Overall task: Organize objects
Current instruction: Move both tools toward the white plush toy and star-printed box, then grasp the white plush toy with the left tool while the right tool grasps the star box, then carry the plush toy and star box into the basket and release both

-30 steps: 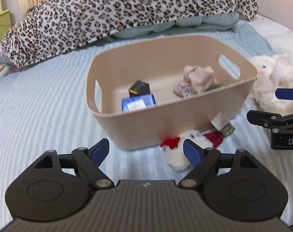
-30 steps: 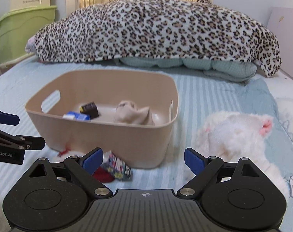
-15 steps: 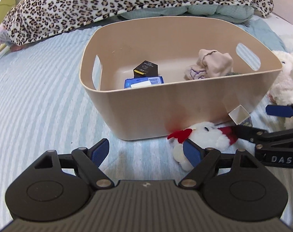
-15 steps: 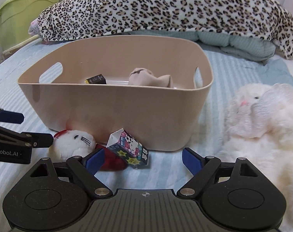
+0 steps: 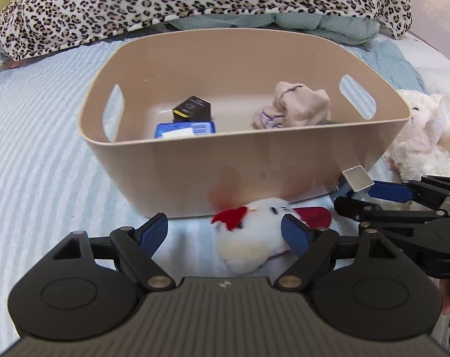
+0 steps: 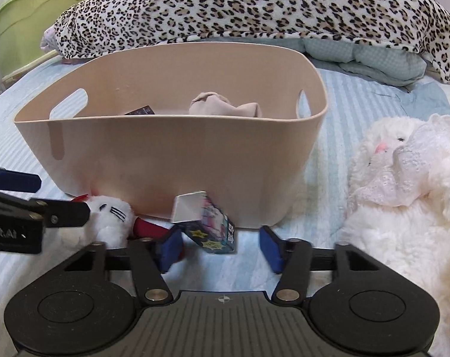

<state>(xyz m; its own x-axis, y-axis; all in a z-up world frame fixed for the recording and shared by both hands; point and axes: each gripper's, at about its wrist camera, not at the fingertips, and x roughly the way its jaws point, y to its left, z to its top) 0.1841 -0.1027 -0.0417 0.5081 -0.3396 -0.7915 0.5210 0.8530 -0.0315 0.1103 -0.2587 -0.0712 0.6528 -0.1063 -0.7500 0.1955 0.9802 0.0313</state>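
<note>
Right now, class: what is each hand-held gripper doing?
Left hand-held gripper: open, holding nothing, around the white cat plush toy.
Right hand-held gripper: open, holding nothing, around the small patterned carton.

Both cameras sit low over the bed, each looking forward along its own fingers toward the leopard blanket at the far end. The left view rides a little higher and sees down into the bin. The right view sits lower and close to the bin's front wall, so only the tops of its contents show. Both views share the bin, the small plush and the carton before it, and the big plush. Each view catches the other gripper at its inner edge.
</note>
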